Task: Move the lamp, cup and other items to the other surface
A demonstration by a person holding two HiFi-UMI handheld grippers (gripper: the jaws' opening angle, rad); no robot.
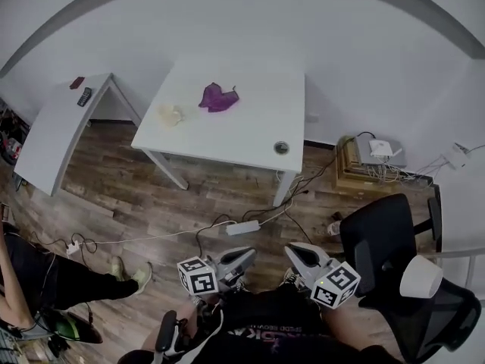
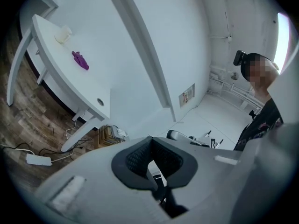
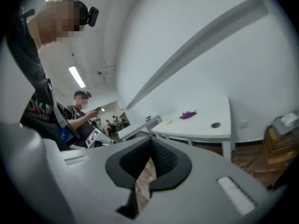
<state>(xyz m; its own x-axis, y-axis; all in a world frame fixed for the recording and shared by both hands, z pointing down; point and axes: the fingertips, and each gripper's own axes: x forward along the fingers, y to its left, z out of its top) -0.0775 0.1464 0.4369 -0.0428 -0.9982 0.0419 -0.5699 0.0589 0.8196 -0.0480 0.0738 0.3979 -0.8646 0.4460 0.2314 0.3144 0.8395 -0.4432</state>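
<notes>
Both pairs of jaws are pressed together and empty: the left gripper (image 1: pixel 244 256) and the right gripper (image 1: pixel 294 251) sit side by side at the bottom centre of the head view. A pale cup (image 1: pixel 171 114) and a purple item (image 1: pixel 218 97) lie near each other on the white counter (image 1: pixel 250 139) in the upper middle, and a second counter (image 1: pixel 53 131) stands at the upper left.

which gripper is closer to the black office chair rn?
Right. The right gripper is just left of the black office chair in the head view. The left gripper is further left, on the far side of the right one.
</notes>
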